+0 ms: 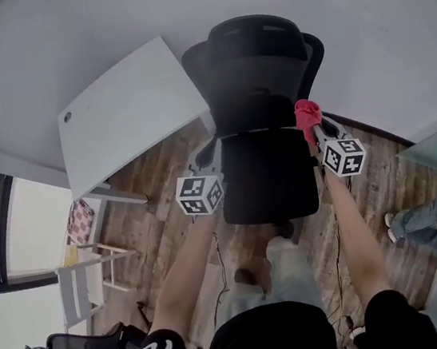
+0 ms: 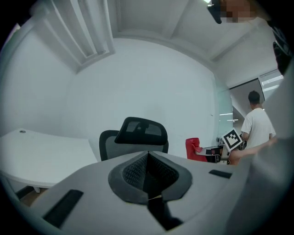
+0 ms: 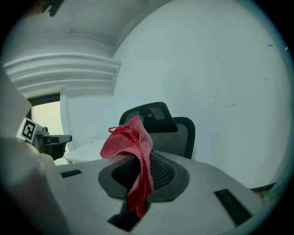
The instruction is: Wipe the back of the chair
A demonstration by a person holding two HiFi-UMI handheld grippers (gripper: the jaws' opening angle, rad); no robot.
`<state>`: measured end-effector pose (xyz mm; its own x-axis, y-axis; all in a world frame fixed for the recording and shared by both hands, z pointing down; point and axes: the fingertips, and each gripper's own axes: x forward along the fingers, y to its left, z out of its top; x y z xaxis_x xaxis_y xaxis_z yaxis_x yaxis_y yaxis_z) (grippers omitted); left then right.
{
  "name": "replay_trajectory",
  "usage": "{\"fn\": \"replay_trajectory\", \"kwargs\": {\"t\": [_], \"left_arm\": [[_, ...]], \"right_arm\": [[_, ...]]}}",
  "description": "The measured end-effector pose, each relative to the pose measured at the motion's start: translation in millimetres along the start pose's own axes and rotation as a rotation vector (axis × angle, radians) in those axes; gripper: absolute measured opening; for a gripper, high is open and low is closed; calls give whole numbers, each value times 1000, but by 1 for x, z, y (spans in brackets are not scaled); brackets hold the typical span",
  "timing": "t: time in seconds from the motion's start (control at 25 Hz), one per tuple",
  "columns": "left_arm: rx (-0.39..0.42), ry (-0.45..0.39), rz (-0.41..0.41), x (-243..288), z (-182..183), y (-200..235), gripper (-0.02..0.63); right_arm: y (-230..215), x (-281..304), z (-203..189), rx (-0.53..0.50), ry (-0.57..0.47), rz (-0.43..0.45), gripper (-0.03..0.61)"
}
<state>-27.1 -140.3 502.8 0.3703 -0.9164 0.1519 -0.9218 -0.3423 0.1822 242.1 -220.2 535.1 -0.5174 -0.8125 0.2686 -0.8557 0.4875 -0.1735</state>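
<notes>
1. Two grippers flank the black mesh chair point(image 1: 258, 83) as we stand behind it on a wooden floor point(image 1: 161, 169).
2. Our right gripper point(image 1: 309, 121) is clamped on a red cloth point(image 1: 306, 111) at the chair's right edge. From above we cannot tell whether the fabric touches the frame.
3. Seen from the right gripper view, the jaws are closed on the cloth, which bunches above them and trails down between them. The headrest point(image 3: 154, 114) and mesh back rise beyond.
4. Our left gripper point(image 1: 209, 153) sits at the chair's left edge. In its own view the jaws are pressed together with nothing between them.
5. Left of the chair stands a white table point(image 1: 125, 110). At the far right of the left gripper view, a person point(image 2: 257, 126) in a white shirt stands.
</notes>
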Motion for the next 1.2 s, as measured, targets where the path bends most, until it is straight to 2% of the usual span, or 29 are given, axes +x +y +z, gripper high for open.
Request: {"fn": "replay_trajectory", "kwargs": {"t": [0.24, 0.44, 0.64, 0.88, 1.2], "left_arm": [[2, 16, -4, -99, 28, -9, 25], [16, 16, 11, -176, 42, -14, 25], [21, -6, 31, -229, 46, -26, 25], [-10, -20, 29, -281, 40, -50, 25], [4, -58, 22, -323, 48, -61, 25]], "right_arm": [[74, -99, 11, -3, -19, -37, 67], [125, -161, 12, -124, -24, -35, 66], [156, -202, 17, -172, -9, -56, 67], [185, -245, 15, -146, -24, -71, 67], [210, -278, -1, -90, -48, -116, 66]]}}
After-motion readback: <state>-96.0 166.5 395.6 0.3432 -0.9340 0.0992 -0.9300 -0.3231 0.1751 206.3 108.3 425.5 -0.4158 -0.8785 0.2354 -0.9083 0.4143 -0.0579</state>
